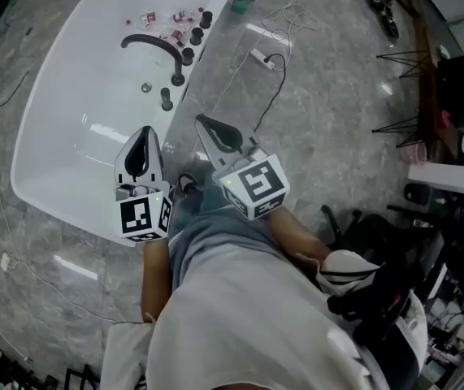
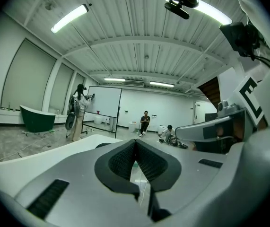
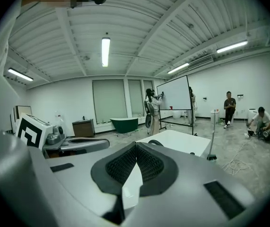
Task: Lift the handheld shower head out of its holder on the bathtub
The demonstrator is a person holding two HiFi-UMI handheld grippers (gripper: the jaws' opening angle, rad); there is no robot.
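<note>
The white bathtub [image 1: 69, 112] lies at the upper left of the head view. On its right rim stand a black curved spout [image 1: 154, 45], black knobs [image 1: 188, 55] and, nearest me, a short black upright piece [image 1: 166, 100] that looks like the handheld shower head in its holder. My left gripper [image 1: 145, 132] hangs over the tub's near end, shut and empty. My right gripper [image 1: 201, 121] sits just outside the rim, below the upright piece, also shut with nothing in it. In both gripper views the pads [image 2: 125, 162] [image 3: 125, 164] meet at the tip, with the tub's white rim [image 3: 182, 141] ahead.
Small bottles [image 1: 166, 24] lie on the tub's far rim. A white adapter with black cable [image 1: 262, 57] trails across the marble floor. Tripods and equipment [image 1: 414, 96] crowd the right side. People, a whiteboard [image 3: 175, 96] and a green tub [image 3: 124, 125] stand far across the room.
</note>
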